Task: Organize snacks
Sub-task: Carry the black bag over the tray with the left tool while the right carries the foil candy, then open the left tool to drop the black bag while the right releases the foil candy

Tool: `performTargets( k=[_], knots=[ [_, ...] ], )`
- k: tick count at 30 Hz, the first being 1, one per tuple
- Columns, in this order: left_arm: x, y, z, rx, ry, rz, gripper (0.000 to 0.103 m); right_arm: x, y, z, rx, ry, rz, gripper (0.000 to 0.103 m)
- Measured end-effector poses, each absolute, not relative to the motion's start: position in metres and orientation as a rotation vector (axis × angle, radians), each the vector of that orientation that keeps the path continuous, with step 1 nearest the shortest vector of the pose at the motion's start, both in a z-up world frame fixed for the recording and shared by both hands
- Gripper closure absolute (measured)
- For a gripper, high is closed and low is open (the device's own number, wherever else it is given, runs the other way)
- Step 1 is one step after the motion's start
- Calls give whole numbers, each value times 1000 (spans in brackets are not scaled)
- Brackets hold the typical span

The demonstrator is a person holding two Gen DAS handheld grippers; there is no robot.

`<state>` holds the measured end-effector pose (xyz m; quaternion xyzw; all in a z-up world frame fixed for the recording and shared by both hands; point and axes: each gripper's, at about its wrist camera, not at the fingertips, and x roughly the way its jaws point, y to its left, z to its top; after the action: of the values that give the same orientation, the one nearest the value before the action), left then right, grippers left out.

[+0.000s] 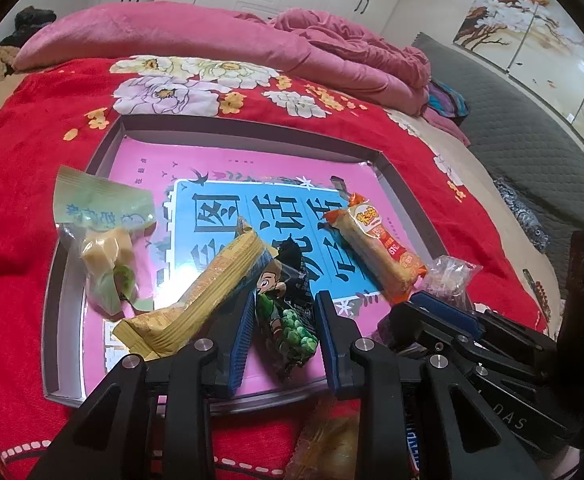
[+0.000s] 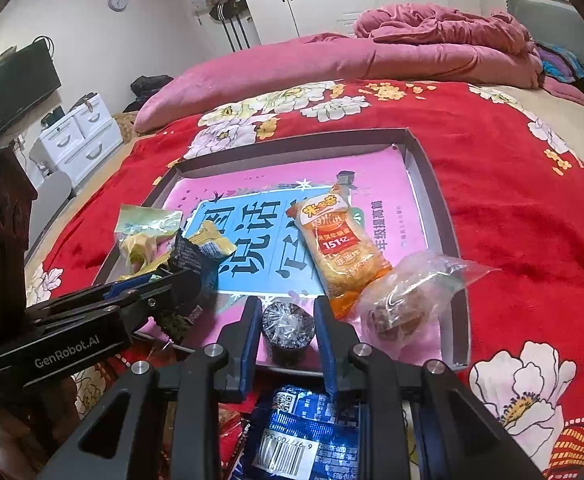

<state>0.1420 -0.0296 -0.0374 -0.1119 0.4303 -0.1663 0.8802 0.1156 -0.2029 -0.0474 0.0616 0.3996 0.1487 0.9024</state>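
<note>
L gripper (image 1: pixel 282 320) clamps green pea packet (image 1: pixel 288 312); R gripper (image 2: pixel 288 322) grips dark round snack (image 2: pixel 288 326).

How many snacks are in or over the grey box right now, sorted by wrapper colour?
green packet: 1
yellow packet: 1
black pea packet, held in the left jaws: 1
orange packet: 1
clear bag: 1
dark round snack, held in the right jaws: 1
Total: 6
</note>
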Motion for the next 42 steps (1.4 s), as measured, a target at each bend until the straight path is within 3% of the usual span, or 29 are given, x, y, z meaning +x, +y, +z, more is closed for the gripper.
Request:
performTargets(
  k=[10,20,42],
  knots=[
    [141,-27,-38,-235,896,-338,71,113,-200,-43,96,803,297,75],
    [141,-23,-36,-245,891,-331,71,112,-206,-39,115,788,279,67],
    [134,-19,-26,-223,848,-318,39,108,-204,-34,78,759,258,50]
  ],
)
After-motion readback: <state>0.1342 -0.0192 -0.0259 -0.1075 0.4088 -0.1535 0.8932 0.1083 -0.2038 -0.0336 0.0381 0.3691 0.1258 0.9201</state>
